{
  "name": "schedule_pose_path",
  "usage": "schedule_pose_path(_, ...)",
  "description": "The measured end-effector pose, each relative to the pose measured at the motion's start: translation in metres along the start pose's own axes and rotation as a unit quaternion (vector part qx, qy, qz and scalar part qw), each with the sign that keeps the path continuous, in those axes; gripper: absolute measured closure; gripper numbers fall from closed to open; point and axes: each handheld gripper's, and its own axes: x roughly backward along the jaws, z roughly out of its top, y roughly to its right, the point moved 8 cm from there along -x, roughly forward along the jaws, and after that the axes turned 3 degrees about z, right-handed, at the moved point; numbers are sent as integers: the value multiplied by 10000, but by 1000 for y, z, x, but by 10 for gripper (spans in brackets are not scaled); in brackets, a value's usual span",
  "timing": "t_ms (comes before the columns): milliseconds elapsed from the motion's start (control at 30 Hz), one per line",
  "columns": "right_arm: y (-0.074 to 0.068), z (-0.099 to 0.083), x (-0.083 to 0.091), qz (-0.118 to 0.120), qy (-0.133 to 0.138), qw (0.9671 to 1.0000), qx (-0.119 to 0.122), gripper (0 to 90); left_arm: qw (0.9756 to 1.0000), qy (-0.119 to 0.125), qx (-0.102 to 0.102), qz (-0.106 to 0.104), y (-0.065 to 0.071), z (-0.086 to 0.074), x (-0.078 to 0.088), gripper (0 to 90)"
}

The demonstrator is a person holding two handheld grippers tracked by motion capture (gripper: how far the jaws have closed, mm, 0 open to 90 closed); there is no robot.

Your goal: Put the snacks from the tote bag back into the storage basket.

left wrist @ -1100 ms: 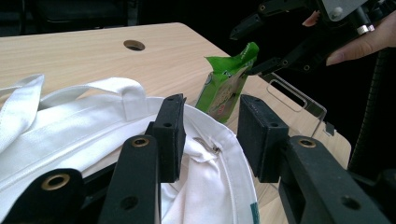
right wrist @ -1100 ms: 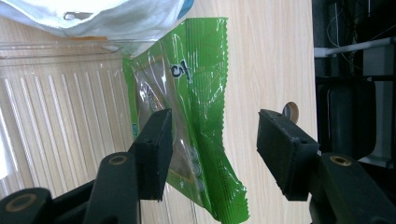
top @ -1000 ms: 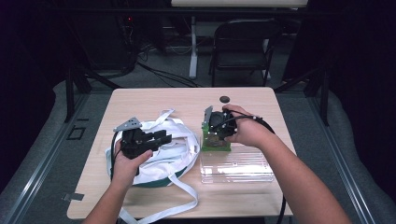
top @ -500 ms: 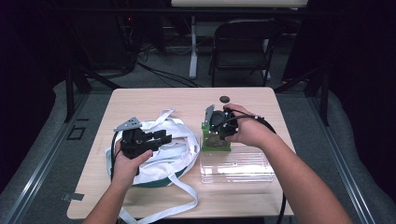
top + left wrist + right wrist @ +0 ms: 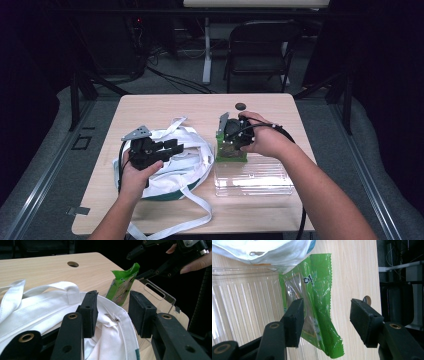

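— Where does the left gripper (image 5: pixel 172 148) sit?

— Over the white cloth tote bag with long fabric straps (image 5: pixel 187 162), at the left half of the pale wooden table (image 5: pixel 165 107). Its jaws have just been opening; they stand partly apart around the bag's rim without pressing it.

— And the right gripper (image 5: pixel 325 320)?

— Its jaws gape wide, gripping nothing, above the green crinkle-edged plastic snack packet (image 5: pixel 230 150). The packet stands tilted at the far edge of the clear ribbed plastic tray (image 5: pixel 255 177), near the table's right edge, just beside the bag.
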Motion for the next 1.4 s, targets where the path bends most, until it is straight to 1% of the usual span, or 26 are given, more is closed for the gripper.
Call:
schedule_pose_path(400, 1, -2, 4, -21, 18, 10000, -43, 448, 10000, 1, 15, 6, -1, 0, 0, 587)
schedule_pose_path(867, 2, -3, 14, -47, 55, 9999, -94, 443, 10000, 24, 39, 19, -2, 0, 0, 587)
schedule_pose_path(933, 3, -4, 15, -59, 37, 9999, -80, 443, 10000, 26, 42, 20, -2, 0, 0, 587)
schedule_pose_path(1133, 2, -10, 20, -67, 47, 9999, -140, 442, 10000, 24, 53, 29, -3, 0, 1, 587)
schedule_pose_path(1233, 2, -14, 23, -72, -2, 9999, -123, 440, 10000, 17, 55, 30, -3, 0, 1, 587)
schedule_pose_path(1400, 1, -19, 28, -92, 41, 9997, -216, 438, 10000, 26, 64, 40, -4, 0, 1, 587)
